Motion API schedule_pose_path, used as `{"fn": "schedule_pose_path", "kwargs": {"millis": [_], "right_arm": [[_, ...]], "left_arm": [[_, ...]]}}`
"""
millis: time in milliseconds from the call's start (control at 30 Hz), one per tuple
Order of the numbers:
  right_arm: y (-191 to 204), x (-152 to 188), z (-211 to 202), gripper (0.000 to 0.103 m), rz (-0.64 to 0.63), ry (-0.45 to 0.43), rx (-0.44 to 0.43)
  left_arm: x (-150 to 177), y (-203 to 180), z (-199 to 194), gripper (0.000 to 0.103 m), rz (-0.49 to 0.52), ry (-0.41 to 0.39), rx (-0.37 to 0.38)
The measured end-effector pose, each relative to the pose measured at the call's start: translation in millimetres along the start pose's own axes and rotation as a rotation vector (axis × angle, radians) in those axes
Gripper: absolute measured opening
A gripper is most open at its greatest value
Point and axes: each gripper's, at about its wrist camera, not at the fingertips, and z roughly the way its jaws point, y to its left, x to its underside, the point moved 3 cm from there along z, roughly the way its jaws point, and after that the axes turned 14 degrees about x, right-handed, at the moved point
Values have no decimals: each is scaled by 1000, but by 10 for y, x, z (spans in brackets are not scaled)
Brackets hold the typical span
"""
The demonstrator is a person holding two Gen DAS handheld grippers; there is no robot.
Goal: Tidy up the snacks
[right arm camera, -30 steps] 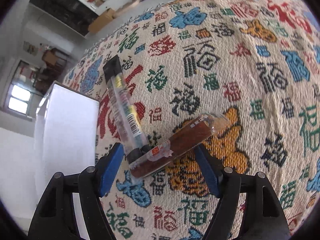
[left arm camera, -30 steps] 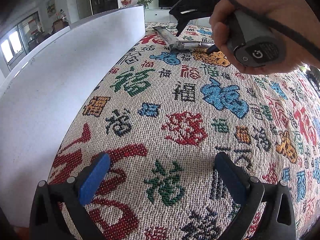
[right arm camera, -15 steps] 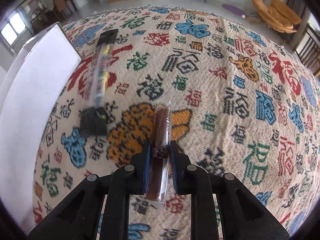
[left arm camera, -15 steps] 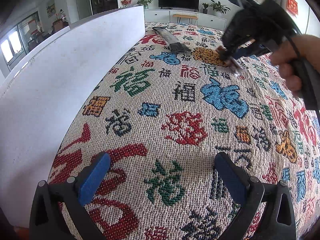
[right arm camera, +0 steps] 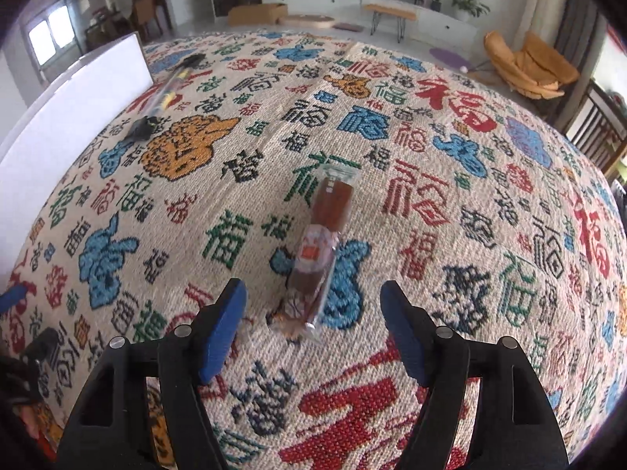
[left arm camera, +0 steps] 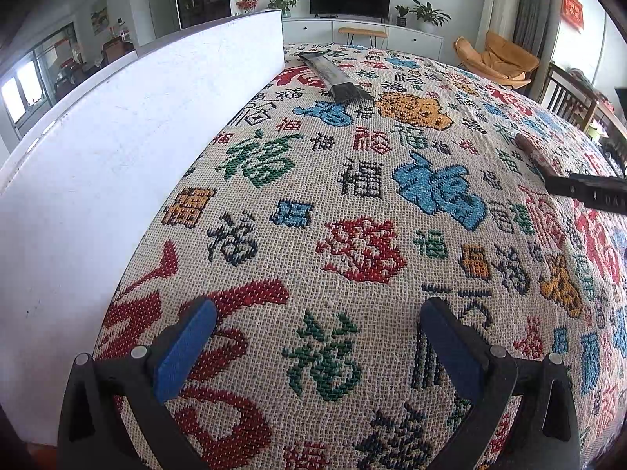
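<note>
Snack bar (right arm camera: pixel 323 235) in clear wrap lies on the patterned tabletop (right arm camera: pixel 490 235), just ahead of the right gripper (right arm camera: pixel 313 313), its long axis running away between open, empty jaws; the left gripper (left arm camera: pixel 313 346), also open, hovers well apart.

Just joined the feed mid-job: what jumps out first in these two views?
The bright patterned tablecloth fills both views. A brown snack stick in clear wrap lies on it just ahead of the open right gripper. A long dark-ended packet lies at the far end near the white board, and the left gripper is open over bare cloth.
</note>
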Motion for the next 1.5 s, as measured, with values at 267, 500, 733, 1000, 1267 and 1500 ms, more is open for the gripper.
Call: {"fn": "schedule_pose_path", "kwargs": {"millis": [267,500,733,1000,1267,1500], "right_arm": [[-102,347,-35,82,2,-104,-28],[-77,359,-32,86,2,-103,-12],[-77,354,-19,87,4,-101,-12],[-88,349,-13,88,6,-100,-8],[-83,344,-17,88,4,-101,-4],[-80,345,-24,88,1,-105,2]], "left_arm": [[-452,-44,188,103,-37,104,115],[-1664,-8,828,103,-21,84,15],[-2240,111,1589,96,-133,89,9],[-1901,5,1215,24,-51,41,136],[-439,-375,203,55,24,134,234],[-291,-583,199,103,114,93,137]]}}
